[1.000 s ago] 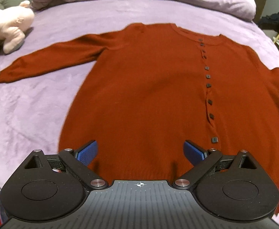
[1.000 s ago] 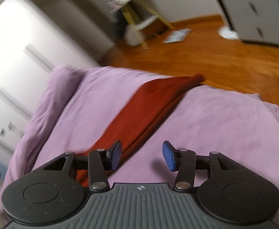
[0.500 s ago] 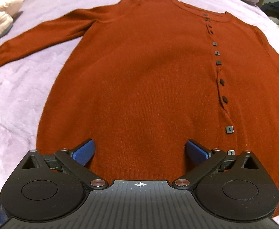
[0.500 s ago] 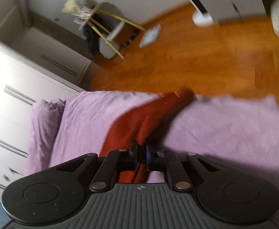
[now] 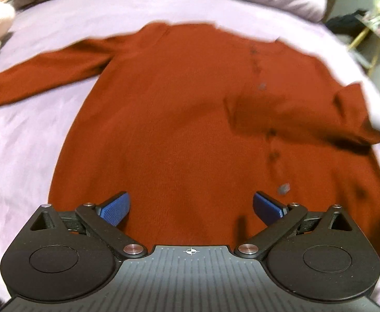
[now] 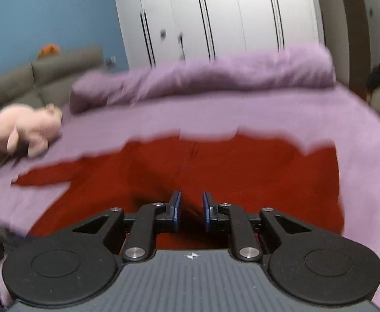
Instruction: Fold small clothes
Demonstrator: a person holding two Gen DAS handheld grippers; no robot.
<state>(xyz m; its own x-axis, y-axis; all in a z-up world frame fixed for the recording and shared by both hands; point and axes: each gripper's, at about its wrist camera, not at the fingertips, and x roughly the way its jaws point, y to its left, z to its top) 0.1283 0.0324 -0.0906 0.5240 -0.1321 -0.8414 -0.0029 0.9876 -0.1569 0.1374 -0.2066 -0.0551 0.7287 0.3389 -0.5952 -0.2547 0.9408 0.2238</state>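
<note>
Currently, your left gripper (image 5: 191,205) gapes wide over the red cardigan's (image 5: 179,130) hem — your right gripper (image 6: 191,212), narrowly parted, holds nothing.

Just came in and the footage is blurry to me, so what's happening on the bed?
A person with two handheld grippers is folding a rust-red cardigan spread on a purple bed. One sleeve already lies folded across the front. The left gripper hovers wide open over the hem; the right gripper is narrowly parted, holding nothing visible.
</note>
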